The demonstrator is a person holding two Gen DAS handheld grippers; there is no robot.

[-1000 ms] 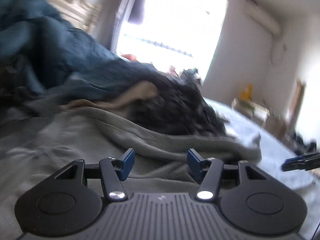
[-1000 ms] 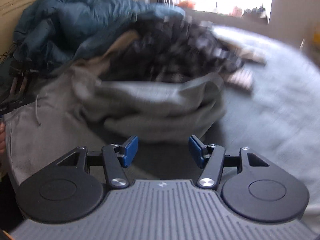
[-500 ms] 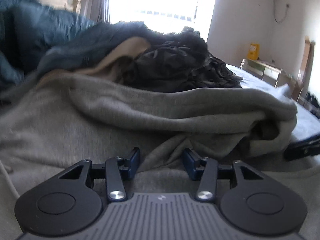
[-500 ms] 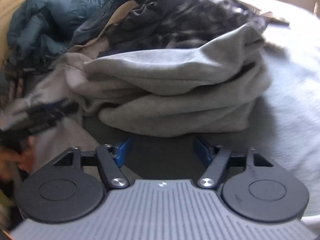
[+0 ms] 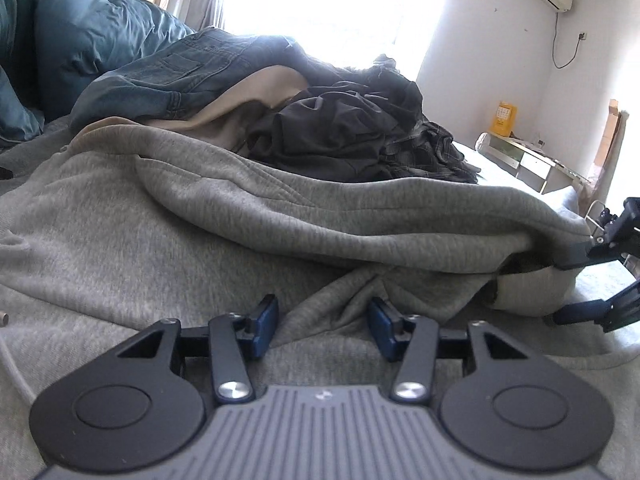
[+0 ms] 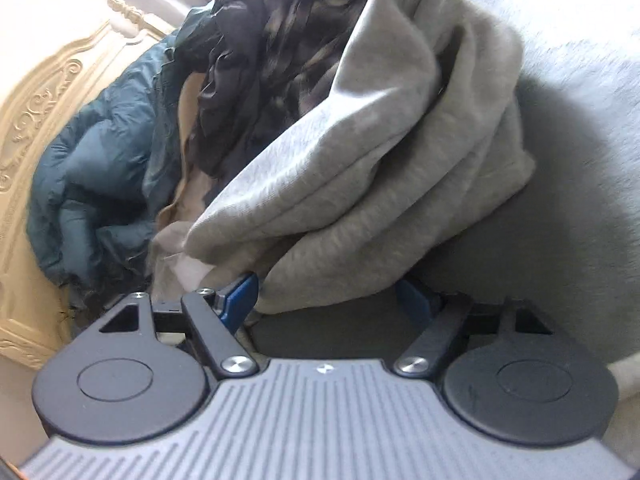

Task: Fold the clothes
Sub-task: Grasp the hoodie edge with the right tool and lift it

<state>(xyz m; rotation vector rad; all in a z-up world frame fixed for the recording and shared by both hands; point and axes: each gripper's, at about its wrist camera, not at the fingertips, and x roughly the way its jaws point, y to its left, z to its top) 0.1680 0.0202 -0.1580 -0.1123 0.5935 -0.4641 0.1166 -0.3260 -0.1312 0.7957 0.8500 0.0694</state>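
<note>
Both grippers have dropped closer to the bed since the earlier frames, and the right wrist view now sits rolled, headboard tilted at far left.

Left wrist view, left to right: teal puffy quilt (image 5: 60, 36) upper left, faded blue denim garment (image 5: 168, 76) beside it, black crumpled clothes (image 5: 352, 136) at centre, and the grey knit sweatshirt (image 5: 200, 216) spread across the lower frame. Left gripper (image 5: 324, 322) has its jaws apart w/ a raised grey wrinkle between them, pads not pressing. Right gripper (image 5: 576, 284), at the right edge, brackets the sweatshirt's bunched end.

Right wrist view: jaws opening wide around that thick roll, nothing pinched yet.

Risk: closing on the whole roll grabs several layers, so the sweatshirt would lift as a lump instead of spreading flat; the left may catch only a shallow wrinkle & slip.
</note>
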